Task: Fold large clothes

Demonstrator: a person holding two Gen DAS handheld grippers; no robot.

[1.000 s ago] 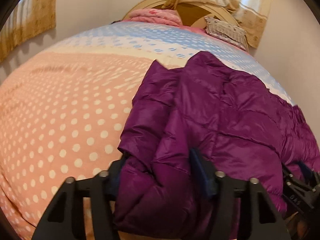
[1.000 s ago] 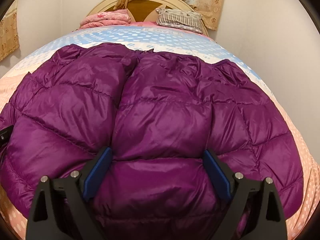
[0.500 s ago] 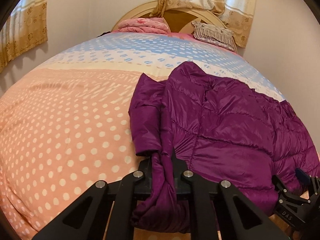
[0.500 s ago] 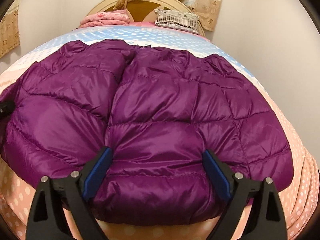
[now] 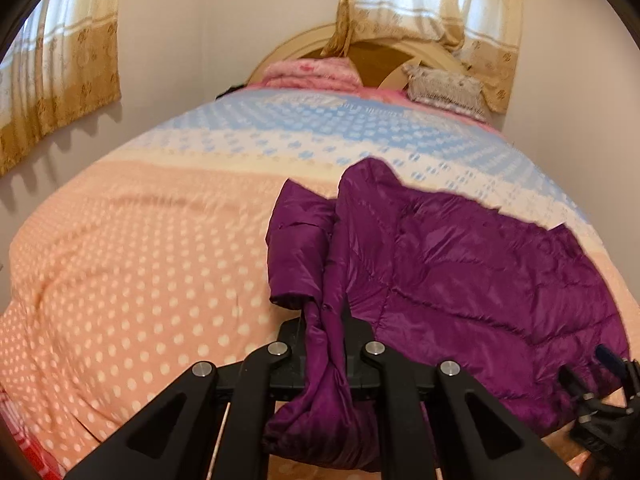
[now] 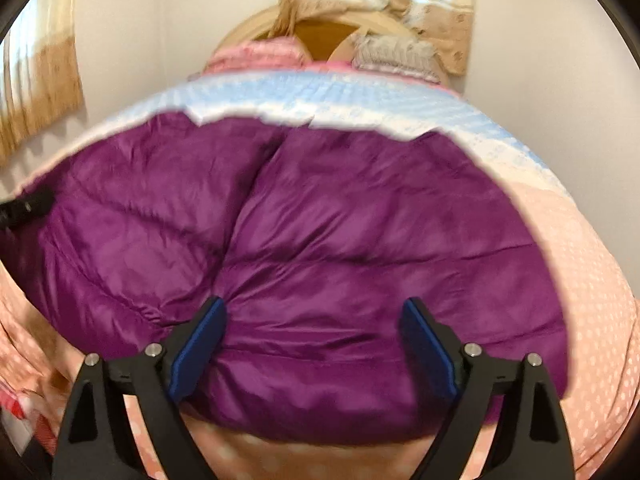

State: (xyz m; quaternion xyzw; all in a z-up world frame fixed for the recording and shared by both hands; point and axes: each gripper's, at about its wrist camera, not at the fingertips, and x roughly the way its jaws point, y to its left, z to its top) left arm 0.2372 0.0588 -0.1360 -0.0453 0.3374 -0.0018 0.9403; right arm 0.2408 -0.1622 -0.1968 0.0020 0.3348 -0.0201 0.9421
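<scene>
Two grippers over the purple jacket [image 5: 460, 264] on the bed [image 5: 140, 260]; left gripper [image 5: 326, 344] pinches its bunched edge; right gripper [image 6: 312, 344] spread wide, pads seemingly clear, though blurred.

No text, label, brand or number is legible in either view.

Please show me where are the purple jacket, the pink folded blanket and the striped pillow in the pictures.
purple jacket [image 6: 360, 240]: right wrist view, on its quilted middle panel.
pink folded blanket [image 5: 312, 72]: left wrist view, on its top fold, by the headboard.
striped pillow [image 5: 448, 88]: left wrist view, on its front face.
</scene>
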